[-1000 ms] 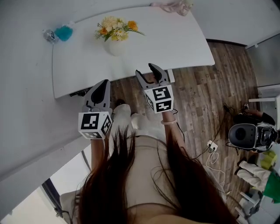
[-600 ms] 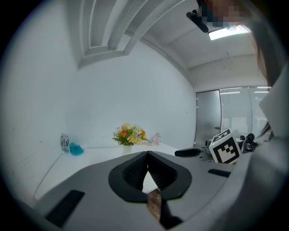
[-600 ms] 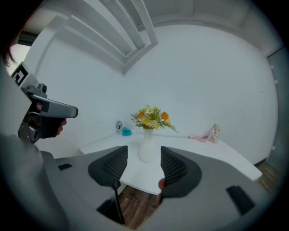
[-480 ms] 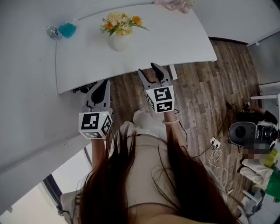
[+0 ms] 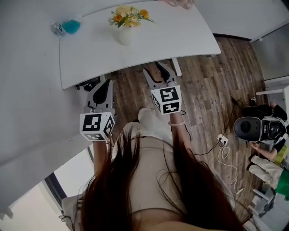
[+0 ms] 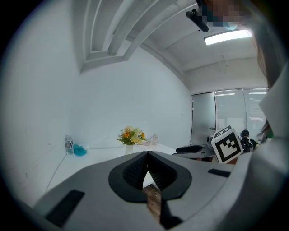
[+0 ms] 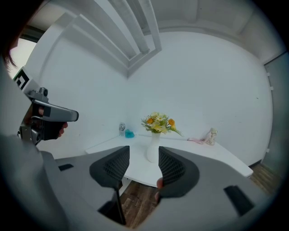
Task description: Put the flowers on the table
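The left gripper's (image 6: 147, 153) fingers (image 6: 135, 171) stand together, tips touching, with nothing between them; only a thin sliver of table and floor shows through below the tips. The right gripper's (image 7: 143, 151) fingers (image 7: 174, 169) stand well apart and have just been closing a little, with nothing gripped. The vase (image 7: 153, 151) shows in the gap between them, but it stands far off on the table (image 7: 203, 155).

In the head view both grippers hang over the floor (image 5: 203, 90) off the table's (image 5: 180, 36) near edge, pointing toward it. The left gripper (image 5: 104, 83) is just short of that edge, and the right gripper (image 5: 154, 68) has its tips at the edge. Each carries its cube, left (image 5: 96, 126) and right (image 5: 167, 100), at the end away from the table.

The flowers (image 5: 128, 14), yellow and orange with green leaves, stand upright in the white vase (image 5: 125, 35) toward the table's far side, well apart from both grippers. At the table's far left corner a bottle (image 5: 57, 28) stands just beside a teal thing (image 5: 72, 26). A pink thing (image 5: 178, 3) lies at the far edge, to the right of the flowers.
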A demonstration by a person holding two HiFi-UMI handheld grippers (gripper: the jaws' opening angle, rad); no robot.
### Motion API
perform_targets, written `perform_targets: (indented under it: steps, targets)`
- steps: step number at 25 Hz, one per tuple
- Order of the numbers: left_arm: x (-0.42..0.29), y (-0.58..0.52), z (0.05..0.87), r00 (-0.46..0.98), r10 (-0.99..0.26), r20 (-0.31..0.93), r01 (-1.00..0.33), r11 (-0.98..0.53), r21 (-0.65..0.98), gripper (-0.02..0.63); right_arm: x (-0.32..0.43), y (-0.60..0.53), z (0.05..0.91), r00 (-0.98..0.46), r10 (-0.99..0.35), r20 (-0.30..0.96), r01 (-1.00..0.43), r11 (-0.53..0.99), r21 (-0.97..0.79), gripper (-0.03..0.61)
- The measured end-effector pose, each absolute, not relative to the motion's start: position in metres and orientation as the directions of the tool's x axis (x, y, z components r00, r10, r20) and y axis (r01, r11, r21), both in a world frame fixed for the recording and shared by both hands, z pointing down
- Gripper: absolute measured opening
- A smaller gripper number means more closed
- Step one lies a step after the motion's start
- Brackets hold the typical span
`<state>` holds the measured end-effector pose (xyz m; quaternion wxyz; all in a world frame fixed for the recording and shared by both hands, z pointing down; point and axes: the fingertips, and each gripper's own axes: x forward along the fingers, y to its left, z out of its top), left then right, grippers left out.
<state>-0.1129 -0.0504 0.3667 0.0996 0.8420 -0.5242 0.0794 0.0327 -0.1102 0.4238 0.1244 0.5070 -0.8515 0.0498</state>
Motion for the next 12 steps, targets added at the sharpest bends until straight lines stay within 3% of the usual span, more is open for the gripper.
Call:
perform_targets:
  steps: [12]
  targets:
    - [-0.125, 0.003, 0.366, 0.462, -0.854, 0.239, -0.886, -0.457, 0.08, 0.003, 0.02, -0.046, 0.416, -0.446, -0.858, 0.255, -0.879, 0.474, 0.06, 0.167]
